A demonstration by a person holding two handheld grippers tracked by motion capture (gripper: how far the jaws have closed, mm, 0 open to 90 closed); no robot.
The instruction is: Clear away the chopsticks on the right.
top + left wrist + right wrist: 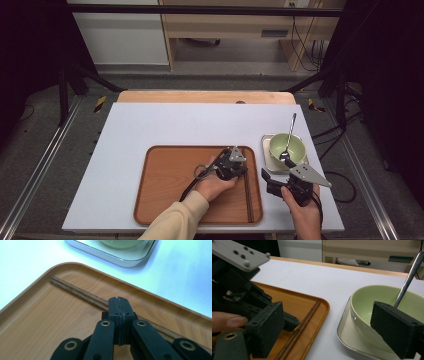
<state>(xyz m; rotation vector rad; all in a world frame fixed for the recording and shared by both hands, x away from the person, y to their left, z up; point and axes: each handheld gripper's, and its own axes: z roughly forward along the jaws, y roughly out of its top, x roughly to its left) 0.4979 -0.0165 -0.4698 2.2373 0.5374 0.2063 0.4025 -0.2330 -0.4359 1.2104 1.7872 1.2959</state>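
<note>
My left hand-held gripper (pixel 119 305) sits low over the wooden tray (pixel 165 200), jaws clenched together with nothing between them. In the left gripper view the closed tips lie right over the pair of brown chopsticks (pixel 75 291); I cannot tell whether they touch the sticks. The chopsticks lie side by side along the tray's right-hand rim, running lengthwise near its edge in the high view (pixel 247 197).

My right hand-held gripper (pixel 276 181) is off the tray, over the white tabletop (pixel 165 125) just right of the tray's edge. Its jaws are released, spread wide, holding nothing. In the right gripper view one pad (pixel 265 327) stands before the tray side and the other pad (pixel 398 326) in front of the green bowl (pixel 372 302).

Surroundings: the bowl stands on a small pale square dish (pixel 267 155) just beside the tray's right rim. A metal spoon (pixel 290 135) leans in the bowl, handle tilted up and away. Bowl and dish crowd the space next to the chopsticks; the tray's raised rim lies between them. The rest of the tray is bare wood.
</note>
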